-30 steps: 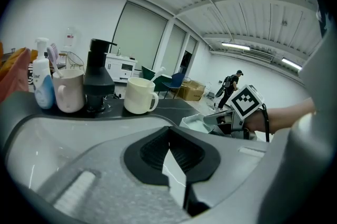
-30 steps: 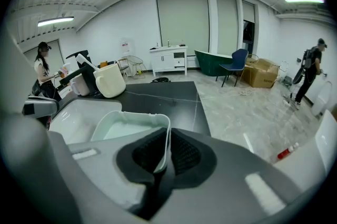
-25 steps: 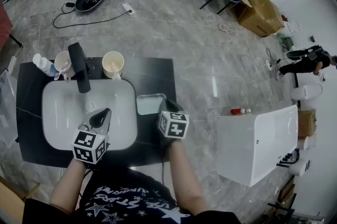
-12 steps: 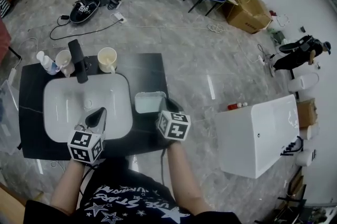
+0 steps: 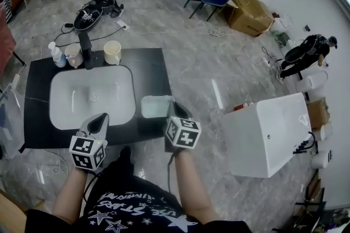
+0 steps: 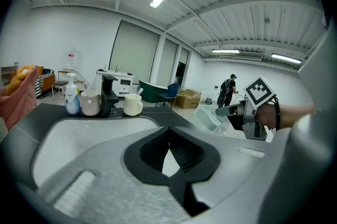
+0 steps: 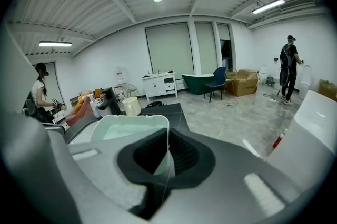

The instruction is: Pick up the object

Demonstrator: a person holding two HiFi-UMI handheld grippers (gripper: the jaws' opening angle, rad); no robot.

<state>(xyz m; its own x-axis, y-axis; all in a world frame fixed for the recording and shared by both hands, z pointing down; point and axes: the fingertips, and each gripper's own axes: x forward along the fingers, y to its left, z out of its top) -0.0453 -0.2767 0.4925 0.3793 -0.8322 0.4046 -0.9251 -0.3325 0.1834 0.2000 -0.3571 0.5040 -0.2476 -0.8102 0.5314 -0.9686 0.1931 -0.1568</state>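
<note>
Tub (image 7: 131,119) wall pinched in right gripper (image 7: 168,154) jaws; left gripper (image 6: 169,152) jaws together, empty. Shirt (image 5: 136,210) print partly legible: "STARS".

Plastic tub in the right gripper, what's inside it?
The plastic tub looks empty; only its pale bottom shows. The right gripper, shut on its wall, covers the near corner.

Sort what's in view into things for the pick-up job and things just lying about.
Job: pale tub, clamped by its wall in the right hand-held gripper.
Lying about: cream mug, soap bottle, black faucet, white basin; left hand-held gripper, shut and empty.
</note>
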